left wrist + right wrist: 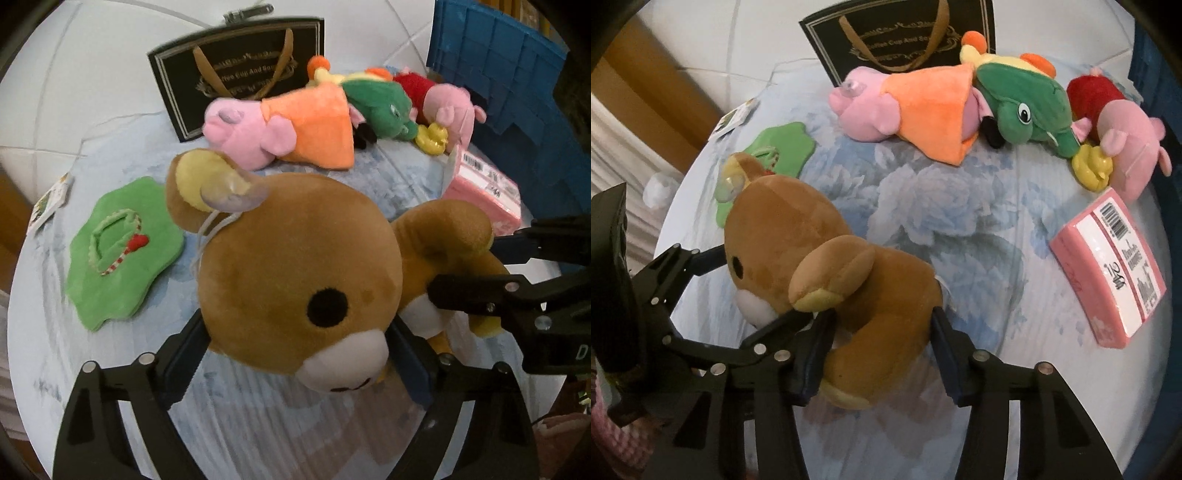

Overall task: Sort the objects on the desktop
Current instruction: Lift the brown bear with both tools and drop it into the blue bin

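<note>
Right gripper point(882, 350) low in frame, black fingers astride the body of a brown plush bear point(827, 273) — pads against its sides. Bear lying on a pale blue flowered cloth point(960, 221), head toward the left gripper point(750, 288), whose fingers flank the muzzle. Behind the bear, a green felt piece point(786, 147). Farther back, a row of soft toys: pink pig in orange point(905, 107), green plush point(1027, 110), pink pig in red point(1115, 125), yellow duck point(1093, 166) — and a black gift bag point(897, 40). At right, a pink packet point(1112, 273) with a barcode label.
</note>
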Tool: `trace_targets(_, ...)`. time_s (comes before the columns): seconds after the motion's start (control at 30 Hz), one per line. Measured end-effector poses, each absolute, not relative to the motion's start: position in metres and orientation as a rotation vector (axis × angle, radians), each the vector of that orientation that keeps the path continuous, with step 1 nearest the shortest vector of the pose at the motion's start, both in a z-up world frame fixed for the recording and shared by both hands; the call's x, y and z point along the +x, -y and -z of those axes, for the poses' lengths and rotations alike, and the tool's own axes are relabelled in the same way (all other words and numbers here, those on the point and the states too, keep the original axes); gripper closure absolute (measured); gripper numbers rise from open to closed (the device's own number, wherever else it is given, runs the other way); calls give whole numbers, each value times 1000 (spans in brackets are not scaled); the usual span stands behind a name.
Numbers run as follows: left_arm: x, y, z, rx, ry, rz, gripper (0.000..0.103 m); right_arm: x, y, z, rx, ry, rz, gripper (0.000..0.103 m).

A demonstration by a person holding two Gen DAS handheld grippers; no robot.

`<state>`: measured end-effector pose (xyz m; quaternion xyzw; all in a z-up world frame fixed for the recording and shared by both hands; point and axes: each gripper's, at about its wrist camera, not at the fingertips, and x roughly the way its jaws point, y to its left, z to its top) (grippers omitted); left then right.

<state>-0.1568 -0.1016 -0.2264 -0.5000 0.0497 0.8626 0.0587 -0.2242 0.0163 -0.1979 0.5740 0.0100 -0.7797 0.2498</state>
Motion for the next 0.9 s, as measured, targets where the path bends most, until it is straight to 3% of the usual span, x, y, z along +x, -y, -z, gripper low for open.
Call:
trace_targets(0.4, -102, 57, 113, -1137, -136, -2810, 11, -164, -60, 86, 1226, -42, 2303, 54)
trace_targets(0.9, -71, -88, -30, -526, -184, -2729, 11, -80, -206, -67, 784, -27, 2756, 55)
